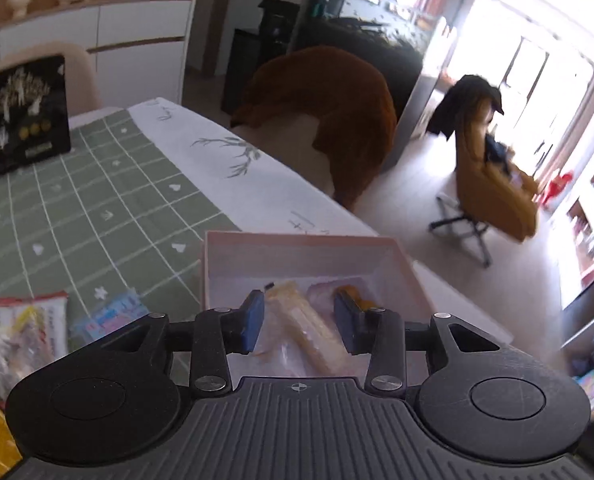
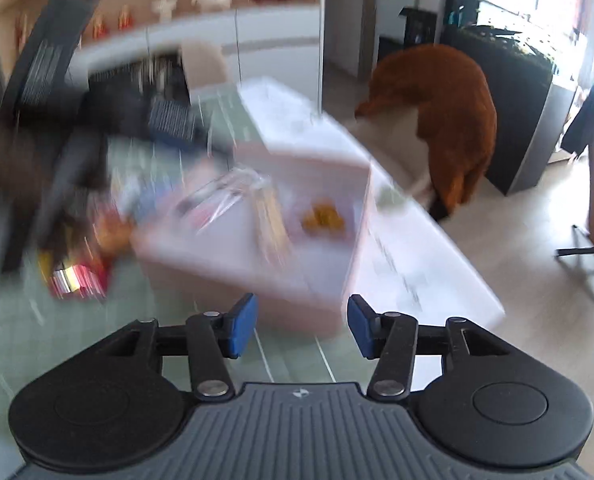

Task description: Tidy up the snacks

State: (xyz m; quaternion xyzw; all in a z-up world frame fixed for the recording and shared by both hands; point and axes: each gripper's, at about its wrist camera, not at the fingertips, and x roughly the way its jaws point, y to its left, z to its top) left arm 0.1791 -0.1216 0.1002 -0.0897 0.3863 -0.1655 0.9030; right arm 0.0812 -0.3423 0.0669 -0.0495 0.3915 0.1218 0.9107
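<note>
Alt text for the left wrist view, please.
The left gripper hovers over a pale pink box on a green checked tablecloth, its blue pads either side of a clear-wrapped yellow snack. More snack packets lie left.

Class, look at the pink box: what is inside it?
Inside the pink box lie a long yellow wrapped snack and an orange snack. The left gripper hides the box's near part.
</note>
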